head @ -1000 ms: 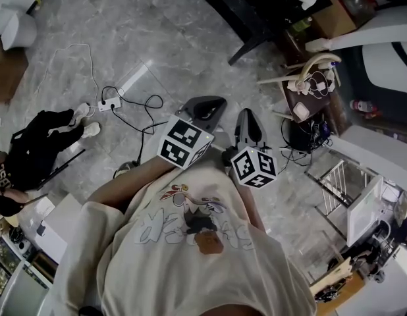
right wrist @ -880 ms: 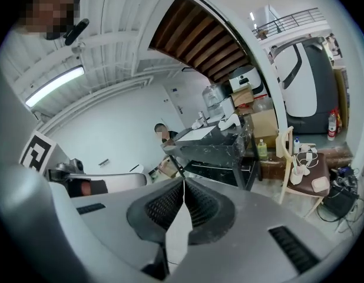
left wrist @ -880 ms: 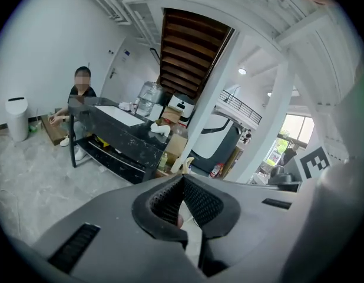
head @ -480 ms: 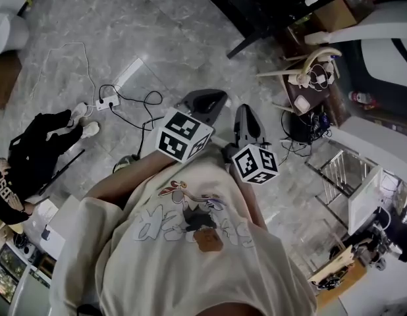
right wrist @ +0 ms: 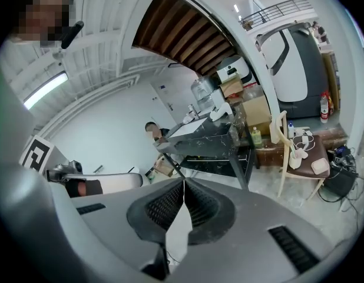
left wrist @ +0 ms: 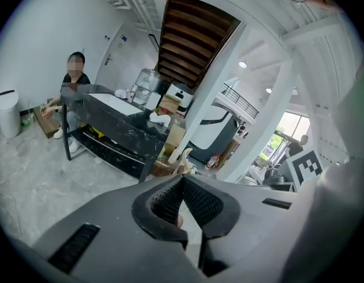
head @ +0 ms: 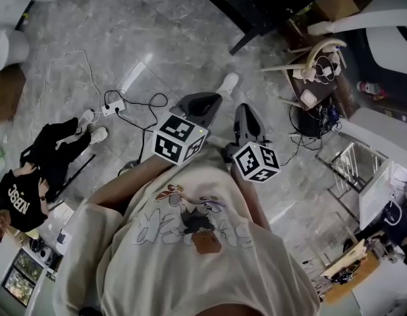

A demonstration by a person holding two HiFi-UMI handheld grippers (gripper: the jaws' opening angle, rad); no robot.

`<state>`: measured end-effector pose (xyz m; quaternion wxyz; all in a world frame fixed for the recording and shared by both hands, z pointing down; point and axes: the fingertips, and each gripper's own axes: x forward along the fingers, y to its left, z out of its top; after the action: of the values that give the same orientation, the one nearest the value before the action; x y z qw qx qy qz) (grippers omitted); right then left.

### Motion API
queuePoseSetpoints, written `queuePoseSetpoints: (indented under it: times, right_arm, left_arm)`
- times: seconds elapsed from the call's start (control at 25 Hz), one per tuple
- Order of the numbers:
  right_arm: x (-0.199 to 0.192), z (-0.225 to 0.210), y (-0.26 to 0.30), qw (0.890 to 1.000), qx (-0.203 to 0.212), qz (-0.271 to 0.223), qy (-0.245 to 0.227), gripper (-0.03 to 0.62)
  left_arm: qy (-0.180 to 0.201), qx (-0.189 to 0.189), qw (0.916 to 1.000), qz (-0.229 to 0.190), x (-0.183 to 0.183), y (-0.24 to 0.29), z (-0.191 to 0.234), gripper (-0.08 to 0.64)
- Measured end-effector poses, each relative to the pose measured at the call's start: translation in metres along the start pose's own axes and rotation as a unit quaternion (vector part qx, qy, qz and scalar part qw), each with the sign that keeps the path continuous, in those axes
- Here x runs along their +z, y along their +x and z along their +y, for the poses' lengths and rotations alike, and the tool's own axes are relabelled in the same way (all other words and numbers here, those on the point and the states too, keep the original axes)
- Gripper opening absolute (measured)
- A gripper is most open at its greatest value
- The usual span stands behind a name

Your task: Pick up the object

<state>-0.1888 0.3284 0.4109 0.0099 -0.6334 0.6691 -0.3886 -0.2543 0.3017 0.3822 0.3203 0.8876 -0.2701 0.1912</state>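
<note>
No single object for the task stands out in any view. In the head view my left gripper [head: 205, 103] and right gripper [head: 247, 114] are held side by side in front of my body, above a grey marble floor [head: 164, 31]. Each carries a marker cube. Both are shut with nothing between the pads, as the left gripper view [left wrist: 182, 178] and the right gripper view [right wrist: 184, 183] show. A black marble-topped table [head: 256, 5] stands ahead of them; it also shows in the left gripper view [left wrist: 117, 119] and the right gripper view [right wrist: 211, 140].
A power strip with looping cables [head: 112, 108] lies on the floor to the left. A person in black [head: 32, 183] crouches at the far left. A wooden chair with small items [head: 315, 71] and a metal rack [head: 352, 170] stand to the right. A white shoe [head: 228, 83] is just ahead.
Both grippers have sunk slightly and edged forward, still shut. The floor scene has shifted in view, and a white shoe now shows just beyond the grippers.
</note>
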Motion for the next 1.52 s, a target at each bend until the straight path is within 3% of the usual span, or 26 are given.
queuePoseSetpoints:
  times: [0.52,1.08,1.36,1.52]
  right_arm:
    - [0.073,-0.024,0.071,0.999,0.037,0.006,-0.017,0.02]
    - [0.171,-0.095,0.13,0.999,0.038,0.008,0.009,0.02]
    - [0.223,-0.126,0.163,0.998,0.065,0.005,-0.012,0.02]
    - [0.24,-0.146,0.174,0.997,0.076,0.015,-0.007,0.02]
  left_arm:
    - [0.047,0.023,0.9985,0.02,0.064,0.077,0.022,0.014]
    - [0.062,0.044,0.9967,0.026,0.144,0.176,0.029,0.014]
    - [0.073,0.066,0.9951,0.003,0.189,0.229,0.029,0.014]
    - [0.08,0.074,0.994,0.014,0.195,0.255,0.024,0.014]
